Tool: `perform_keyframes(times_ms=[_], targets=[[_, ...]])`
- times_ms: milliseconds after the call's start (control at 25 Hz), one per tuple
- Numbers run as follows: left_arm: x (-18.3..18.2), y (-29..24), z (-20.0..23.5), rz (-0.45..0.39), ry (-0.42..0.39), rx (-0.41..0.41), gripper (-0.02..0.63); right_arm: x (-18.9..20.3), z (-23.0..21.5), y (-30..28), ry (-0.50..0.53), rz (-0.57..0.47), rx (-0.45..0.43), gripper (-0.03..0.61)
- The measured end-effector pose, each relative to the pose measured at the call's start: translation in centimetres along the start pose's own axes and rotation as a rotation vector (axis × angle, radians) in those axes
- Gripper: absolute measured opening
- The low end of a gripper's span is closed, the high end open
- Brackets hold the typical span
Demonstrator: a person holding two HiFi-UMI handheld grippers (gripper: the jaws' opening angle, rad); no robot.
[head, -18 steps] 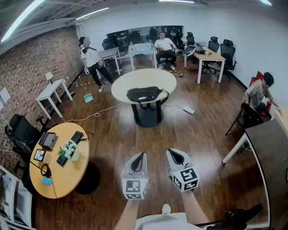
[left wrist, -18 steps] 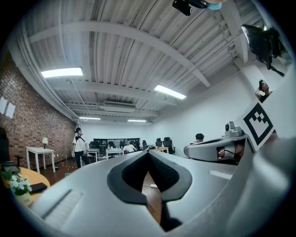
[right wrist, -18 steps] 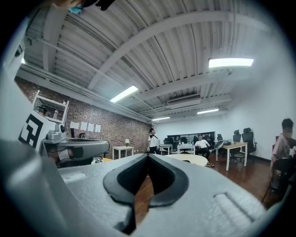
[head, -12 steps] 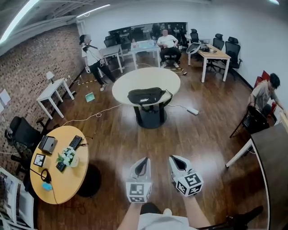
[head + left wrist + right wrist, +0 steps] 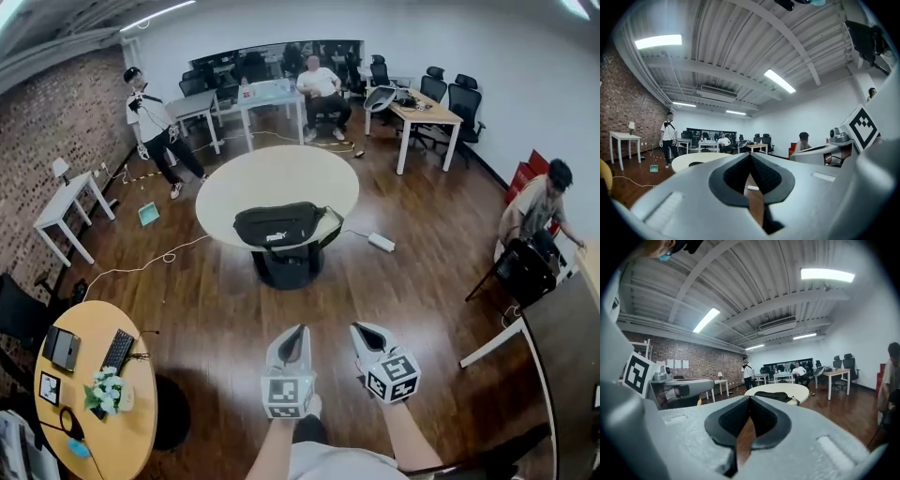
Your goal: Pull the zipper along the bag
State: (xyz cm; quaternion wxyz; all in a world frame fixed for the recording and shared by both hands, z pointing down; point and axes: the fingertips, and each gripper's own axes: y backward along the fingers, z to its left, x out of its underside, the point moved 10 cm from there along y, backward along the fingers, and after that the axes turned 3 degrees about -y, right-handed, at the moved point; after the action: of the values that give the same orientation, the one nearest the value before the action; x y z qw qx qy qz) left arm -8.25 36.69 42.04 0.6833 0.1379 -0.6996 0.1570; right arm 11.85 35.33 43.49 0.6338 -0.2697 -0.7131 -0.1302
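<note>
Both tools are clenched w/ nothing in them: your left gripper (image 5: 299, 330), lower centre of the head view, has its jaws pressed tip to tip, & your right gripper (image 5: 359, 328) just beside it is the same, only floor showing behind the tips. The black fabric waist bag (image 5: 278, 225) lies at the near edge of the round cream-topped pedestal table (image 5: 281, 169), mid-frame in the head view, well apart from both tools; in the right gripper view it sits just right of centre above the jaw tips. The zip is too small to make out.

So the step in hand looks like the approach, no pulling begun yet. To do it well, imo: walk up till the bag fills the lower centre of the head view, then find the slider & which end it's parked at before you commit. Open the jaws on the way in, not at the last sec. Pin the fabric near the zip end w/ one tool, nip the pull tab w/ the other, then draw low & straight along the zip line so the soft bag doesn't bunch or slide off the edge. Mind the white power strip (image 5: 381, 242) & its cable on the floor right of the table base
</note>
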Motion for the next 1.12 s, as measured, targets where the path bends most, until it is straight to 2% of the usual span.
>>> perform_keyframes(times_ms=[240, 360, 600, 800, 960, 1120], targets=[[-2.5, -11.6, 10.0, -0.021, -0.02, 0.008, 0.017, -5.8, -2.9, -13.8, 0.069, -0.004, -0.034, -0.008], [-2.0, -15.3, 12.5, -0.031, 0.02, -0.047, 0.017, -5.8, -4.7, -17.3, 0.072, 0.032, -0.031, -0.008], [-0.7, -22.5, 15.9, -0.021, 0.004, -0.009, 0.017, -5.3, -10.6, -24.8, 0.025, 0.064, 0.015, -0.008], [0.4, -30.7, 16.8, 0.021, -0.02, 0.003, 0.017, -6.0, -17.8, -30.9, 0.019, 0.053, 0.017, -0.008], [1.3, -38.9, 17.0, 0.071, -0.058, 0.029, 0.017, -6.7, -26.7, -36.9, -0.006, 0.074, 0.034, -0.008], [1.7, -47.0, 17.2, 0.12, -0.043, 0.056, 0.017, -8.0, -34.5, -41.7, -0.014, 0.13, 0.044, -0.008]])
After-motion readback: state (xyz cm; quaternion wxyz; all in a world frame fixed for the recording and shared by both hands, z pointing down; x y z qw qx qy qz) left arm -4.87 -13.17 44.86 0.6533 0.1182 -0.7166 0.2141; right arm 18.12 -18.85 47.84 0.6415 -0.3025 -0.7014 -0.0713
